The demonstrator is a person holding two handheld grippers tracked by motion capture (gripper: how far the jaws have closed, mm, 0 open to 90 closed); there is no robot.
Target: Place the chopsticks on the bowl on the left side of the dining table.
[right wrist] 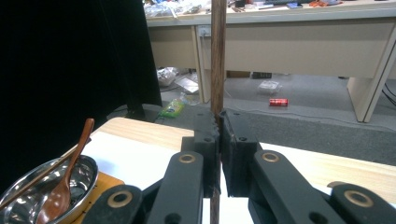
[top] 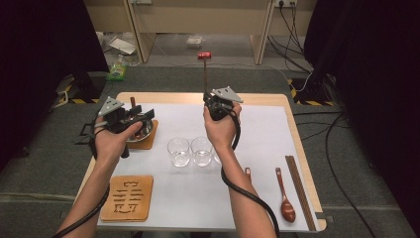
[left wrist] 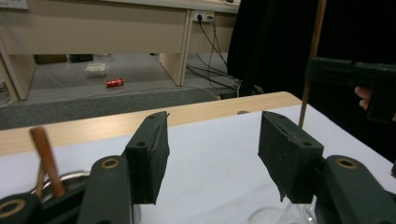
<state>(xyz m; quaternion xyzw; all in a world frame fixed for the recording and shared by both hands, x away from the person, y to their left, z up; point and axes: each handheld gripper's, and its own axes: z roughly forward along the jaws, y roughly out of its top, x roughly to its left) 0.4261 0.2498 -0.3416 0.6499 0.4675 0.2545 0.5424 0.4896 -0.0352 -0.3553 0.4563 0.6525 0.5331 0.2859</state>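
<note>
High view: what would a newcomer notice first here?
Probably the right gripper, shut on a dark wooden stick that stands upright above the table's far middle. Next, the left gripper, jaws open, over a metal bowl with a wooden spoon, and two glasses at the centre.

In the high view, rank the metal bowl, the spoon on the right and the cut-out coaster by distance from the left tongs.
1. Metal bowl, right beside the left tongs.
2. Cut-out coaster, near edge, left.
3. Spoon, far right.

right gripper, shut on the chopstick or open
Shut on it: the right gripper has both pads pressed against the upright chopstick, no gap showing.
</note>
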